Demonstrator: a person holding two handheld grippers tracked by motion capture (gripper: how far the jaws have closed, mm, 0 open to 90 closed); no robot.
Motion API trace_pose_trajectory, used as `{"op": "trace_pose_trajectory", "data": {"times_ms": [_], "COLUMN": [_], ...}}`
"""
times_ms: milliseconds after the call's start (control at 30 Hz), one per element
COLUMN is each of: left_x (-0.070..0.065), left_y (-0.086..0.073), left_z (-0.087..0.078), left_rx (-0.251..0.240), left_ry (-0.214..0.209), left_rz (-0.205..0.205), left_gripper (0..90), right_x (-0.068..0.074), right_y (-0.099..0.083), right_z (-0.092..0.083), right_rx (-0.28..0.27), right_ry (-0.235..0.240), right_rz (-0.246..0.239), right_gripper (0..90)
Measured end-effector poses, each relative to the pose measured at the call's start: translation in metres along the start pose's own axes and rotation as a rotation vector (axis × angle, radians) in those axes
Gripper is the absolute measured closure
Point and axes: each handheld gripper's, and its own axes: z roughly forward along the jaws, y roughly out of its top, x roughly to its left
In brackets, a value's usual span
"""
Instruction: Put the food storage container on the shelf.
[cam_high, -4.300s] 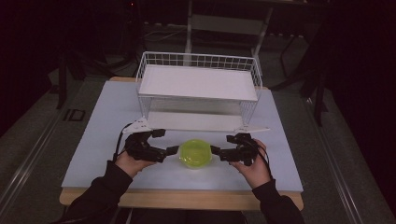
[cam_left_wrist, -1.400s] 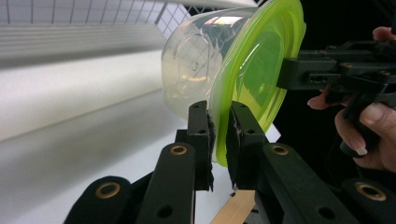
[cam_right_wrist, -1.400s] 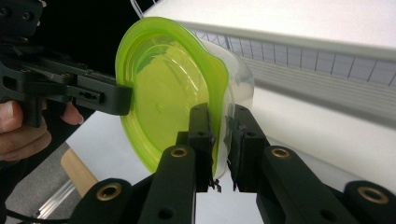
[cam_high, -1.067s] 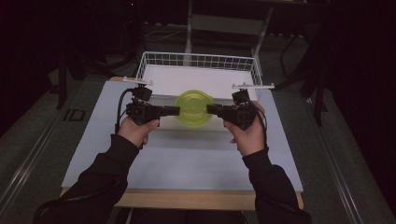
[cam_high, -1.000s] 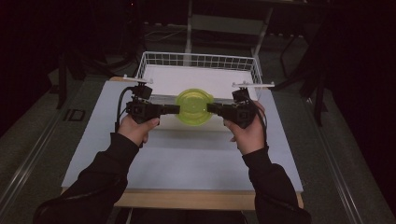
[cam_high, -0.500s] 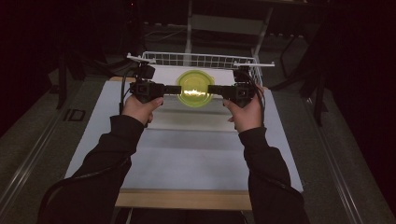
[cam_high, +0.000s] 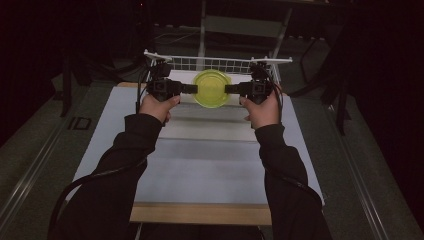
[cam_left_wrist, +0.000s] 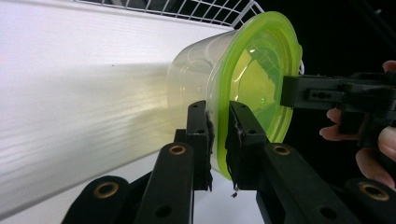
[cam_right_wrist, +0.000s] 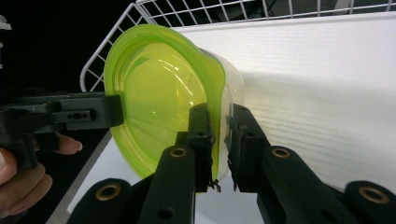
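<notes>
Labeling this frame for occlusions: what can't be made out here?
- Whether the container has contents: the green lid tints it in the gripper views; too small in the high view.
- Container base: turned away in both gripper views.
- Gap between container and wire basket: high view looks down, no height cue.
- Room behind the table: dark.

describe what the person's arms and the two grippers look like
Both arms wear long black sleeves. The left gripper and right gripper are black, blocky, each with two flat jaws on linkage arms with brass-coloured pivot pins. A black cable trails along the left sleeve.
</notes>
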Motion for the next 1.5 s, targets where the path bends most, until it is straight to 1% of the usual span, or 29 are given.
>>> {"op": "trace_pose_trajectory", "data": {"times_ms": [167,267,433,467,500,533,567,633,667,700,733,833,867,900,967,1033,1100,1133,1167,1200,1233,1267,1300,1333,1367,1400,1433,1467,1500], "left_x": [0.001,0.002,0.002,0.002,0.002,0.002,0.003,0.005,0.006,0.006,0.006,0.004,0.004,0.002,0.003,0.003,0.004,0.005,0.005,0.006,0.006,0.007,0.007,0.007,0.007,0.007,0.007,0.007,0.009], "left_y": [0.003,0.005,0.01,0.011,0.011,0.011,0.012,0.013,0.013,0.013,0.013,0.014,0.015,0.014,0.013,0.013,0.01,0.006,0.006,-0.002,-0.005,-0.009,-0.013,-0.013,-0.026,-0.026,-0.033,-0.042,-0.063], "left_z": [0.007,0.01,0.013,0.015,0.016,0.016,0.017,0.019,0.021,0.021,0.022,0.022,0.022,0.02,0.018,0.016,0.012,0.007,0.007,0.0,-0.003,-0.006,-0.01,-0.01,-0.017,-0.017,-0.02,-0.023,-0.025], "left_rx": [-0.008,-0.015,-0.011,-0.021,-0.028,-0.028,-0.035,-0.039,-0.041,-0.041,-0.057,-0.068,-0.071,-0.079,-0.077,-0.085,-0.103,-0.116,-0.116,-0.127,-0.122,-0.125,-0.127,-0.127,-0.154,-0.154,-0.152,-0.163,-0.19], "left_ry": [-0.003,-0.007,0.015,0.029,0.035,0.035,0.044,0.061,0.064,0.064,0.076,0.076,0.075,0.087,0.096,0.092,0.079,0.05,0.05,0.016,-0.005,-0.014,-0.013,-0.013,-0.022,-0.022,-0.013,-0.011,-0.028], "left_rz": [-0.003,-0.017,-0.009,-0.006,-0.008,-0.008,0.0,0.003,0.003,0.003,0.015,0.029,0.041,0.051,0.05,0.051,0.062,0.077,0.077,0.137,0.163,0.17,0.179,0.179,0.208,0.208,0.239,0.269,0.315], "left_gripper": [77.5,74.6,73.8,69.1,67.9,65.5,64.3,61.5,60.4,59.0,56.2,53.4,53.4,50.7,48.7,48.2,44.6,41.5,38.3,35.8,30.6,24.5,24.5,23.2,17.9,16.1,16.1,14.4,5.7], "right_x": [-0.008,-0.009,-0.013,-0.013,-0.013,-0.013,-0.011,-0.011,-0.01,-0.01,-0.01,-0.01,-0.01,-0.009,-0.009,-0.01,-0.01,-0.009,-0.008,-0.007,-0.006,-0.005,-0.004,-0.004,-0.001,0.0,0.0,0.002,0.004], "right_y": [0.008,0.012,0.017,0.019,0.02,0.02,0.022,0.023,0.023,0.023,0.023,0.023,0.023,0.022,0.023,0.023,0.022,0.019,0.016,0.011,0.008,0.003,-0.003,-0.003,-0.016,-0.02,-0.02,-0.026,-0.036], "right_z": [0.004,0.005,0.007,0.008,0.009,0.009,0.009,0.01,0.012,0.012,0.013,0.014,0.014,0.013,0.009,0.003,0.0,-0.006,-0.009,-0.011,-0.012,-0.013,-0.013,-0.013,-0.01,-0.009,-0.009,-0.008,-0.002], "right_rx": [0.039,0.048,0.062,0.063,0.06,0.06,0.042,0.041,0.04,0.04,0.021,0.015,0.014,0.003,-0.014,-0.029,-0.042,-0.052,-0.053,-0.058,-0.059,-0.057,-0.059,-0.059,-0.046,-0.045,-0.045,-0.044,-0.047], "right_ry": [0.007,0.001,0.009,-0.004,-0.014,-0.014,-0.037,-0.039,-0.044,-0.044,-0.053,-0.055,-0.057,-0.077,-0.081,-0.098,-0.105,-0.111,-0.111,-0.11,-0.105,-0.101,-0.102,-0.102,-0.097,-0.1,-0.1,-0.114,-0.115], "right_rz": [0.039,0.045,0.069,0.052,0.043,0.043,0.016,0.01,-0.008,-0.008,-0.034,-0.042,-0.045,-0.071,-0.089,-0.106,-0.116,-0.131,-0.143,-0.161,-0.167,-0.175,-0.183,-0.183,-0.206,-0.213,-0.213,-0.225,-0.232], "right_gripper": [80.1,80.1,79.5,76.3,73.2,73.2,70.7,67.9,64.8,64.8,59.6,56.8,53.6,51.7,48.9,48.6,47.7,48.4,49.0,50.2,52.9,55.4,59.9,59.9,69.7,77.0,77.0,84.7,90.0]}}
